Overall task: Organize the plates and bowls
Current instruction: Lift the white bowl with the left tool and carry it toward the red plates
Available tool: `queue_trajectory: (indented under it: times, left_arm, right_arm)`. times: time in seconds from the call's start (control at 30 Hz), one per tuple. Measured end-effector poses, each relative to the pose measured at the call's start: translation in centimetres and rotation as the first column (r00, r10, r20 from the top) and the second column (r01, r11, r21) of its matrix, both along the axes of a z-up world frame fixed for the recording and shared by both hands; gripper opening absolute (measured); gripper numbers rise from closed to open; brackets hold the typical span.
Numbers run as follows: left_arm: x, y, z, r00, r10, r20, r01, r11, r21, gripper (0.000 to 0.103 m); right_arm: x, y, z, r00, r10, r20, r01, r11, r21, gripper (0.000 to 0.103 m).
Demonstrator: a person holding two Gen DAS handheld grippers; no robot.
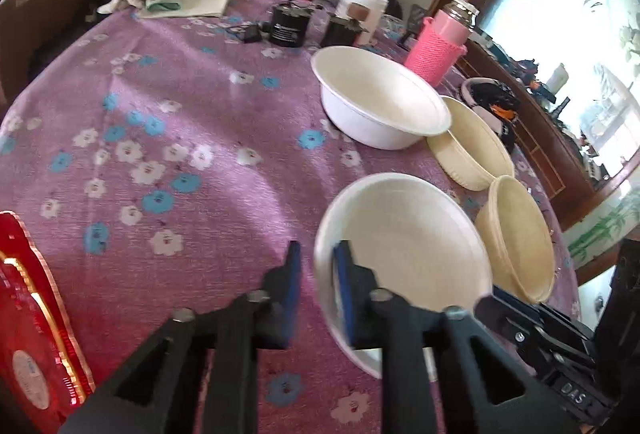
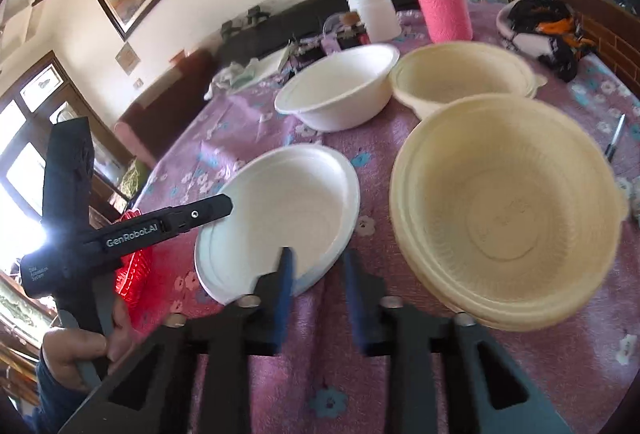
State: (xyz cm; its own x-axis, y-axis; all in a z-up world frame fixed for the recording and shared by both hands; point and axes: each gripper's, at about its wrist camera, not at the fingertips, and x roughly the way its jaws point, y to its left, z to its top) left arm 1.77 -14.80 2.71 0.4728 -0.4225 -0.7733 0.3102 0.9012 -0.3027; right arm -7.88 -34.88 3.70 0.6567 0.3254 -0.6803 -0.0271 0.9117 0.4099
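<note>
Low in the left wrist view, my left gripper (image 1: 318, 246) is clenched on the near rim of the shallow white round plate (image 1: 408, 234): one blue pad sits outside the rim, the other inside the dish. That plate lies on the counter (image 1: 180, 106), which is covered with a purple cloth printed with white and blue flowers. At the lower left edge of that view I see part of a shiny red foil packet (image 1: 32, 314).

From the right wrist view, my right gripper (image 2: 316, 252) straddles the plate's edge at lower centre. Its left pad is over the white surface, its right pad over the cloth, and the two stand apart. I see neither pad pressing, so I read it as released. The picture is blurred there.

To the right of the plate sits a wide cream ribbed plastic bowl (image 2: 508, 218), close beside it but not touching. Behind that, upper right, a second cream bowl (image 2: 464, 74) touches a deep white bowl (image 2: 336, 90) rim to rim. Further back stands a bottle in a pink knitted sleeve (image 2: 440, 6).

At lower left of the right wrist view a hand (image 2: 80, 350) grips the left tool's handle.
</note>
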Motion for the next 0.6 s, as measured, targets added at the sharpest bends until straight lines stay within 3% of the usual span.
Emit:
queue_trajectory:
  times: [0.07, 0.3, 0.43, 0.6]
  left_arm:
    - [-0.4, -0.4, 0.2, 1.000, -0.006, 0.020, 0.005, 1.000, 0.028, 0.010]
    - [-3.2, 0.8, 2.2, 0.998, -0.032, 0.049, 0.031, 0.999, 0.019, 0.010]
    - [-5.8, 2.2, 2.3, 0.999, -0.044, 0.027, 0.044, 0.999, 0.000, 0.010]
    - [-9.2, 3.3, 1.5, 0.998, -0.069, 0.004, 0.069, 0.997, 0.036, 0.014]
  right_arm:
    - [0.1, 0.1, 0.0, 1.000, -0.014, 0.011, 0.014, 1.000, -0.002, 0.023]
    - [-1.3, -0.2, 1.1, 1.000, -0.003, 0.023, 0.002, 1.000, 0.027, 0.016]
    - [-2.9, 0.0, 2.1, 0.999, 0.042, 0.029, -0.043, 0.998, 0.048, 0.016]
    - [-4.5, 0.7, 2.4, 0.994, 0.105, 0.014, -0.106, 0.991, 0.080, 0.016]
